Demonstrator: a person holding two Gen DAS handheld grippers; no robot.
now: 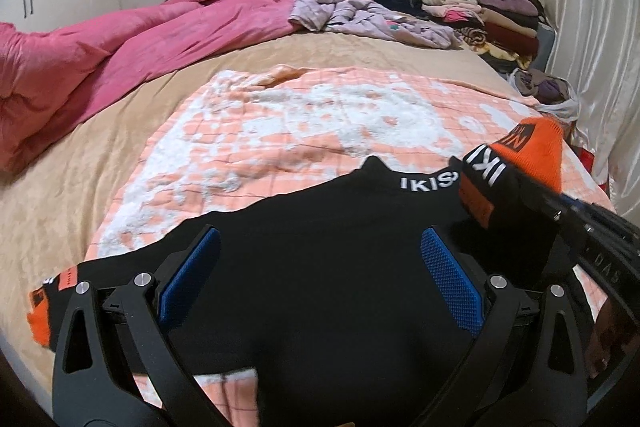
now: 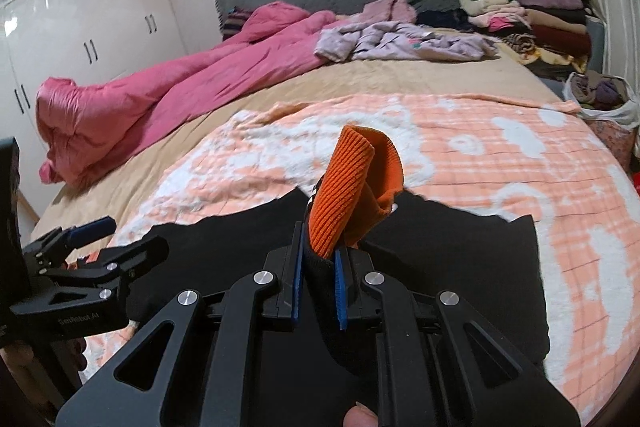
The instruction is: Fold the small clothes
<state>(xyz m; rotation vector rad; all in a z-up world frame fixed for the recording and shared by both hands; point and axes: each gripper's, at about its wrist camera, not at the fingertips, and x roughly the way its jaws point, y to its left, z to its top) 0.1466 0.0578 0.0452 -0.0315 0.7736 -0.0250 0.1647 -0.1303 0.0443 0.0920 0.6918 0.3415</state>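
The right gripper (image 2: 318,291) has its jaws clamped on the orange cuff (image 2: 352,187) of the black garment (image 1: 320,267), lifting it, while the left gripper (image 1: 320,281) hovers over the flat black cloth, jaws wide apart and holding nothing. The garment lies on a peach-and-white blanket (image 1: 300,131) on the bed (image 1: 60,195), with a pink duvet (image 1: 120,47) far left and stacked clothes (image 1: 492,11) far right

White letters "IKIS" on the neckline of the black garment (image 1: 320,227), the word cut off at the right by a sleeve. The same white lettering, "IKI", on the black band of the orange cuff (image 1: 532,151), tilted. "Senfiebot AI", faint and uncertain, on the left gripper (image 2: 80,321). "DAS" on the right gripper (image 1: 600,267), partly hidden.
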